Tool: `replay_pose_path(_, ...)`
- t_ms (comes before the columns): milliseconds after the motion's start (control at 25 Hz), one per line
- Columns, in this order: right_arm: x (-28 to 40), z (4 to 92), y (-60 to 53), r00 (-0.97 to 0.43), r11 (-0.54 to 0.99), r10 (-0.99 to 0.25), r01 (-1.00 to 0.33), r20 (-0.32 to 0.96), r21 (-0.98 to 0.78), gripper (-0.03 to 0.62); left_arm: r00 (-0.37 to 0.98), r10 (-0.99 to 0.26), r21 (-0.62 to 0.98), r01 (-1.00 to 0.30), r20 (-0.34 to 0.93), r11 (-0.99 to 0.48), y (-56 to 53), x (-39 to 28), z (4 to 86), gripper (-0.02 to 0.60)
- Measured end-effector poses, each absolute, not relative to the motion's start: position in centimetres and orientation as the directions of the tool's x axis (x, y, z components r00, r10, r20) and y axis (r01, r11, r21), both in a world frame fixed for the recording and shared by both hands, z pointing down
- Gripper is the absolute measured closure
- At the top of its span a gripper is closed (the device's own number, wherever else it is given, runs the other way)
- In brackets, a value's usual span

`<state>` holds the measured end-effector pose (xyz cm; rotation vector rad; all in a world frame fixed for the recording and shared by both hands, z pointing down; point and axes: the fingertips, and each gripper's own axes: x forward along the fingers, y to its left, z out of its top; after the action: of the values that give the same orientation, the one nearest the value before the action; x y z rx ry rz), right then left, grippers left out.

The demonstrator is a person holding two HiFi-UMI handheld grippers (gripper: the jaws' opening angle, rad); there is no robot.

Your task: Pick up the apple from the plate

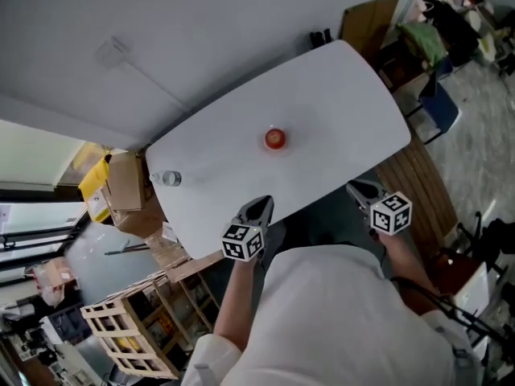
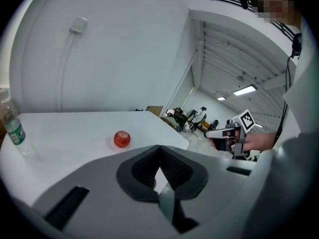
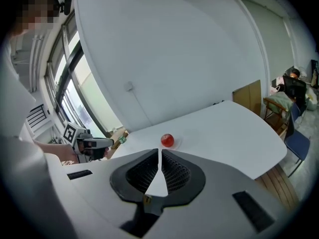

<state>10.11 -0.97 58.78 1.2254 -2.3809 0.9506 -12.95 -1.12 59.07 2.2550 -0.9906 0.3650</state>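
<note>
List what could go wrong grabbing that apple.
1. Both the left gripper and right gripper are shut. Unless one opens first, it could shove the round red apple off its small pale plate and set it rolling across the white table.
2. A wide left-hand sweep might tip the clear plastic bottle standing near the table's edge.

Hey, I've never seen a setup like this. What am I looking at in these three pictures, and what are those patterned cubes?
No robot: a person holds a two-jaw gripper in each hand. The top-down picture is from a camera on the person's head; it shows the left gripper and the right gripper at the near edge of a white table. The other two come from cameras riding on each gripper, looking along its grey jaws. The patterned cubes are parts of the grippers. On the table are a red apple on a small plate and a water bottle. Both grippers are shut and hold nothing.
</note>
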Motion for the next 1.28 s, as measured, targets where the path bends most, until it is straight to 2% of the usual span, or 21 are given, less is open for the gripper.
replay_pose_path(400,9.2,59.4,-4.8,-0.496,0.327,-0.668,-0.865,0.554,-0.381,0.551,0.736,-0.450,0.457,-0.671,0.506,-0.584,-4.8,-13.2,61.3,0.580)
replay_pose_path(600,8.1,60.7,-5.0,-0.488,0.316,-0.653,-0.871,0.579,-0.377,0.551,0.748,-0.425,0.467,-0.655,0.509,-0.594,-5.4,-12.9,62.0,0.580)
replay_pose_path(840,8.2,60.4,-6.3,-0.485,0.311,-0.650,-0.872,0.585,-0.378,0.551,0.741,-0.446,0.481,-0.667,0.501,-0.568,-6.4,-12.9,61.9,0.580)
replay_pose_path(1280,8.1,61.4,-9.9,-0.573,0.434,-0.565,-0.818,0.594,-0.377,0.551,0.662,-0.532,0.459,-0.749,0.528,-0.478,-8.3,-10.8,62.2,0.580)
